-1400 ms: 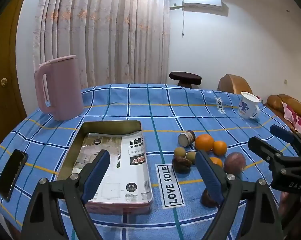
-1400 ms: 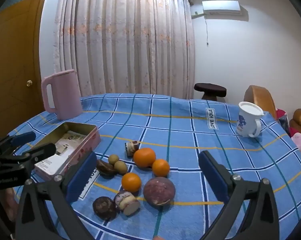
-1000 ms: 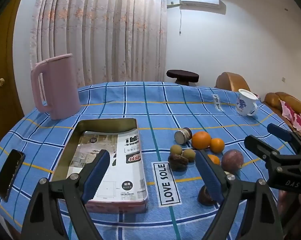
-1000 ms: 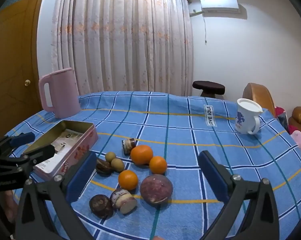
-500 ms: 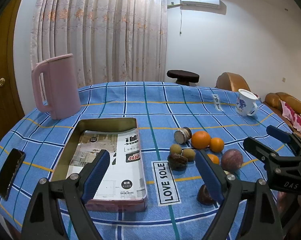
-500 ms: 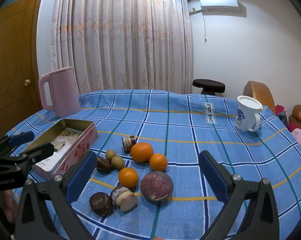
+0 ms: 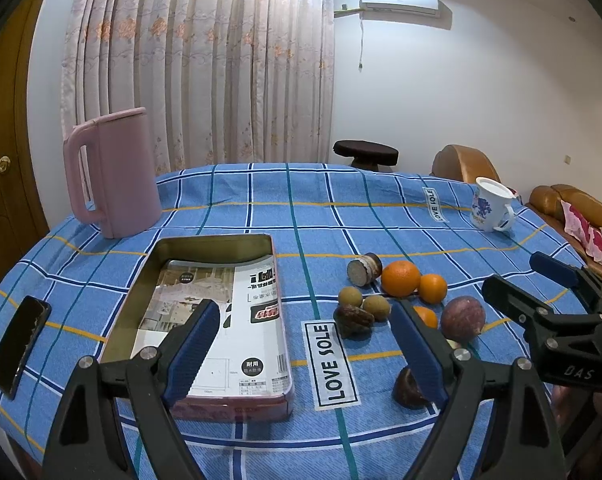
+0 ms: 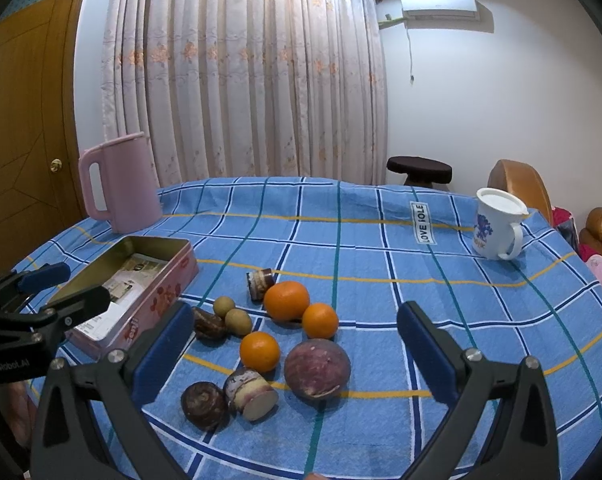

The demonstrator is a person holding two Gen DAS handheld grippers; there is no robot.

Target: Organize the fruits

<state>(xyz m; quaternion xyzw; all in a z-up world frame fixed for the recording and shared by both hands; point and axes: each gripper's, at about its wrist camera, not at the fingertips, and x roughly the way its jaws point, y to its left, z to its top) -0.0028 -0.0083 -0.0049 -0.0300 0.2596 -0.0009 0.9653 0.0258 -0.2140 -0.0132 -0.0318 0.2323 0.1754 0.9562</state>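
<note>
Both my claws gape wide, empty. Fruit pile sits just ahead of right claw; tin lies left, under left claw.

From my feed: "LOVE SOLE" patch on the tablecloth between the left tongs, a second patch far ahead. "DAS" on the right tongs; "GenRobot.AI" on the left tongs in the right view. Tin's leaflet print is unreadable.

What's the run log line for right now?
left claw: open, empty | right claw: open, empty | fruits: on tablecloth | tin: no fruit
</note>
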